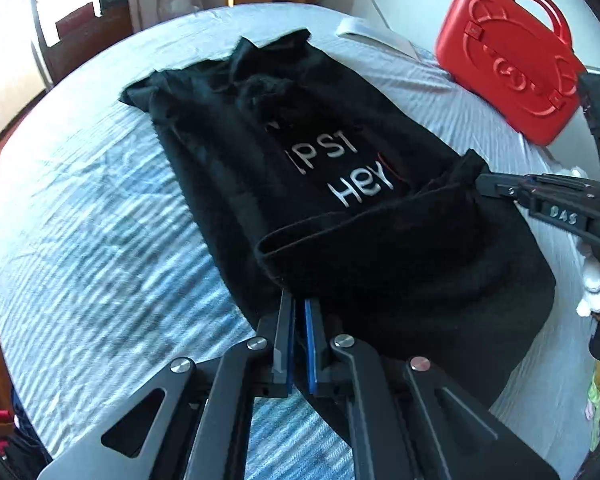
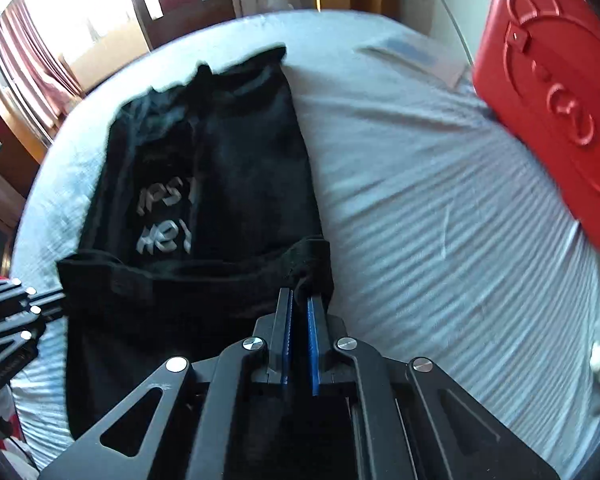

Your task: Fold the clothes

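Note:
A black T-shirt (image 1: 259,152) with white lettering lies lengthwise on the striped bed sheet, its sides folded in. It also shows in the right wrist view (image 2: 239,160). My left gripper (image 1: 299,300) is shut on the left corner of the shirt's bottom hem. My right gripper (image 2: 299,294) is shut on the right corner of the same hem, and it shows in the left wrist view (image 1: 482,184). Both hold the hem lifted and carried over the lower part of the shirt, just below the lettering. The left gripper shows at the left edge of the right wrist view (image 2: 55,300).
A red plastic case (image 1: 512,56) lies on the bed to the right of the shirt, also in the right wrist view (image 2: 552,92). A folded white item (image 1: 376,36) lies beyond the shirt near the far edge. The light blue striped sheet (image 1: 99,240) surrounds the shirt.

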